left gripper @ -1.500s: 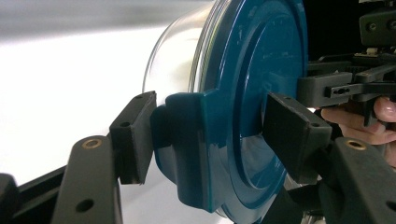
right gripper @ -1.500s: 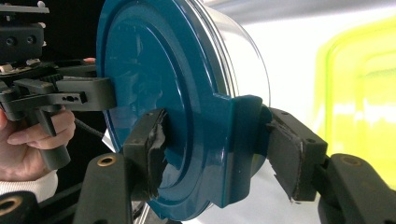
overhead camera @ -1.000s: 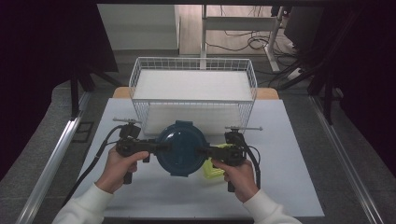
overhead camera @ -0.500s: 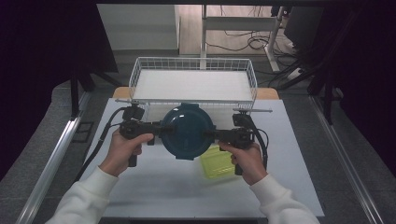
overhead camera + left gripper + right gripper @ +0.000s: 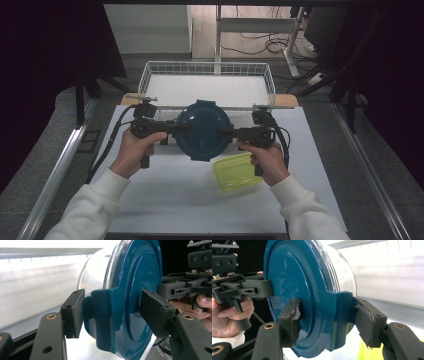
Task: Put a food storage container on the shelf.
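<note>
I count two grippers, the left gripper (image 5: 182, 128) and the right gripper (image 5: 224, 133), each in one of two hands, plus one round teal-lidded container (image 5: 202, 131), one yellow-green plastic box (image 5: 236, 171), one white wire basket (image 5: 207, 68) and one white table (image 5: 175, 200).

Round teal lidded container (image 5: 202, 130) held between left hand-held gripper (image 5: 176, 128) and right hand-held gripper (image 5: 226, 133), before wire basket (image 5: 145, 80).
</note>
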Motion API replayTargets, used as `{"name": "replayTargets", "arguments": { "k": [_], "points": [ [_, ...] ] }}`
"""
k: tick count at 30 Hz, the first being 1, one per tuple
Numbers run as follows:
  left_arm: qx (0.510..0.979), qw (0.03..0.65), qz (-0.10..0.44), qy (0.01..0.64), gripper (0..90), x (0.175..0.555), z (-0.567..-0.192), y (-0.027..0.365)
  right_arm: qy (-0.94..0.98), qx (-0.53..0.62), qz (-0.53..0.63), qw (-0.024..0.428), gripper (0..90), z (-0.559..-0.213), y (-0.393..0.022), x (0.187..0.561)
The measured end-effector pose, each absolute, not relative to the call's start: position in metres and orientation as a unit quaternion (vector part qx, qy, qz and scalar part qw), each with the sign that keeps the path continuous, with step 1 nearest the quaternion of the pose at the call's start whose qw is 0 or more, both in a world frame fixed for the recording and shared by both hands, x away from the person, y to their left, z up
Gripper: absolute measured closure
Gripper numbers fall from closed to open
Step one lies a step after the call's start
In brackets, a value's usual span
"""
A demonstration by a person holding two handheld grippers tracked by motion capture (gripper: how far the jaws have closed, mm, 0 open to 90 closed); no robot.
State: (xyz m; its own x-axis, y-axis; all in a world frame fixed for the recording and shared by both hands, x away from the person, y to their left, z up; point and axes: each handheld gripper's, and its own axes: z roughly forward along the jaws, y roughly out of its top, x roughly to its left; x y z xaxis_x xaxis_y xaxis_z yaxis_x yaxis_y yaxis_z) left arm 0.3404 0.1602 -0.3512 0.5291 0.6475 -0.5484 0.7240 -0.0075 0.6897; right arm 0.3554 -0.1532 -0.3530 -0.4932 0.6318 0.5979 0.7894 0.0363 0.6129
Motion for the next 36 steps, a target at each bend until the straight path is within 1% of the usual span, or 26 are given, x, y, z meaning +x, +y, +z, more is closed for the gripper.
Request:
{"name": "replayTargets", "arguments": {
  "k": [10,23,30,36],
  "points": [
    [0.711,0.515,-0.035,0.478,39.1,0.348,-0.343,0.158,-0.714,-0.496,-0.489,0.079,40.8,-0.346,-0.157,0.363],
    [0.709,0.522,-0.030,0.474,39.3,0.363,-0.324,0.154,-0.716,-0.491,-0.492,0.070,40.8,-0.325,-0.161,0.376],
    [0.708,0.525,-0.027,0.472,39.4,0.374,-0.311,0.155,-0.718,-0.486,-0.494,0.065,40.9,-0.311,-0.161,0.388],
    [0.703,0.532,-0.024,0.472,39.4,0.388,-0.300,0.155,-0.723,-0.477,-0.497,0.058,41.1,-0.293,-0.160,0.407]
  ]
}}
